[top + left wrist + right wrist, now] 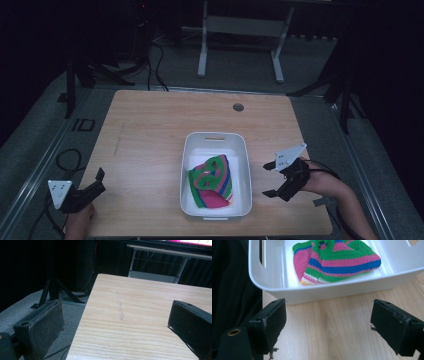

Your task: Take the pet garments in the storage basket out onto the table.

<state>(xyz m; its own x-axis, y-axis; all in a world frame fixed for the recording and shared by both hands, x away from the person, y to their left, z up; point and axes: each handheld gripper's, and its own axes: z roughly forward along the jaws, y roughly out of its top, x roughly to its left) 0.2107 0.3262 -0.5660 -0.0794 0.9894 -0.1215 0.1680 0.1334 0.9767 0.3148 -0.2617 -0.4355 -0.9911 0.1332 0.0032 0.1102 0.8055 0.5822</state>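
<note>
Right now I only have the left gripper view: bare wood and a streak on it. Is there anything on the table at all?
Observer: Yes, a white bin sits mid-table, toward the near edge.
Operator: Anything in it?
Observer: A striped knit cloth, pink, green and blue, lying inside.
Operator: Where's my right gripper?
Observer: The right gripper is just right of the bin, open, fingers pointed at its side wall.
Operator: And the left one relative to the bin?
Observer: The left gripper is open too, near the table's left corner, well apart from the bin.

Black left gripper [100, 181] and right gripper [270, 179], each with grey three-cornered plate, worn jaw pads, black cable
</note>
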